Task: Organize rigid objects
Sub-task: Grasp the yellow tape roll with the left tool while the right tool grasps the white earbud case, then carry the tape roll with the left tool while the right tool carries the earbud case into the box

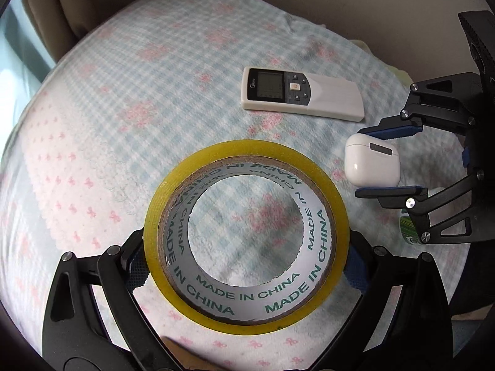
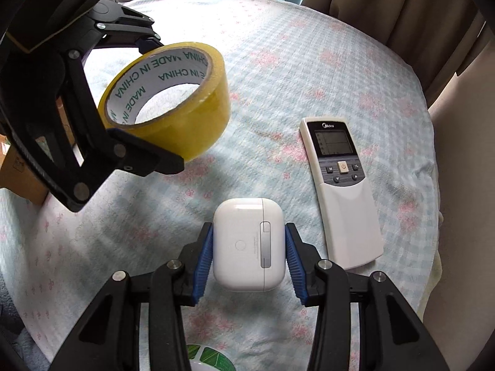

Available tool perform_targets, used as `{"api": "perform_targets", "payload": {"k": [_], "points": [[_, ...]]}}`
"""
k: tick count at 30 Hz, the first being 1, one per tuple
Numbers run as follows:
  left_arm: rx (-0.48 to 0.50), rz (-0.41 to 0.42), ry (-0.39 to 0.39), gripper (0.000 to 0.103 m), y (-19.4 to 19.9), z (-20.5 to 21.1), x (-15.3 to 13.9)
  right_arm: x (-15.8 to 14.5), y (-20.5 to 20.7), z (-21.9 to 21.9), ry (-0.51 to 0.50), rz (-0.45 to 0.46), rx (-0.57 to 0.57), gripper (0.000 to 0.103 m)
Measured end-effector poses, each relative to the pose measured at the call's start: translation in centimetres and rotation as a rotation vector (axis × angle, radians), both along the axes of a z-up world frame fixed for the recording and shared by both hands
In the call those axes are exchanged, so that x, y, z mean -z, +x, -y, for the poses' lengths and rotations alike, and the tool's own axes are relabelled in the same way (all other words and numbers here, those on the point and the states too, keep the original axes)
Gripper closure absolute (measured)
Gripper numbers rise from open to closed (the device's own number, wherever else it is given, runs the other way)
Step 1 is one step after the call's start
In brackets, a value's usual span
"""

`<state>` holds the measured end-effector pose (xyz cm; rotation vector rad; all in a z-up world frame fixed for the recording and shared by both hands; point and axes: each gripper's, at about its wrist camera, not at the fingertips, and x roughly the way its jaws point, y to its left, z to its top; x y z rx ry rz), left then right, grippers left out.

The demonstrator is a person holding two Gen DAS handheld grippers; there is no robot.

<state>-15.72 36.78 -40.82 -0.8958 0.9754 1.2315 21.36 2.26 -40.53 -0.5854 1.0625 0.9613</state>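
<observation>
- Left wrist view: the left tool (image 1: 247, 266) is clamped on a yellow tape roll (image 1: 247, 315), held clear above the checked cloth (image 1: 123, 92).
- The right tool (image 2: 249, 253) is closed on a white earbud case (image 2: 247, 244), also lifted.
- A white remote (image 2: 343, 191) is seen lying flat on the cloth, just beside the case.

The left gripper (image 1: 247, 266) points steeply down, jaws spread wide and clamped on a tape roll (image 1: 244, 235) between them, while the right gripper (image 2: 249, 266), likewise tilted down, pinches an earbud case (image 2: 247, 244).
</observation>
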Motion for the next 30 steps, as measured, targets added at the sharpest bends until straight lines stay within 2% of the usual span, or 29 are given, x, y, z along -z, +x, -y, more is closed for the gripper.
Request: {"api": "perform_targets", "payload": {"k": [5, 8, 12, 15, 18, 22, 30], "points": [[-0.035, -0.02, 0.052, 0.007, -1.5, 3.4, -4.5, -4.0, 1.5, -0.5, 0.03, 0.025, 0.027, 0.062], [-0.086, -0.014, 0.072, 0.007, -3.0, 6.0, -7.3, -6.8, 0.9, -1.6, 0.053, 0.018, 0.039, 0.062], [-0.189, -0.003, 0.084, 0.007, -6.8, 10.7, -10.4, -10.2, -1.2, -3.6, 0.096, -0.021, 0.049, 0.062], [-0.258, -0.029, 0.08, 0.007, -10.1, 14.9, -11.8, -12.1, -2.9, -6.2, 0.119, -0.033, 0.024, 0.062], [-0.328, -0.054, 0.068, 0.007, -13.4, 19.1, -12.7, -14.2, -5.4, -9.1, 0.149, -0.052, -0.001, 0.062], [-0.422, -0.076, 0.05, 0.007, -17.2, 24.6, -12.5, -15.6, -7.8, -12.9, 0.192, -0.079, -0.034, 0.062], [-0.562, -0.074, 0.018, 0.007, -22.7, 33.5, -10.4, -15.6, -12.7, -19.4, 0.208, -0.122, -0.098, 0.062]]}}
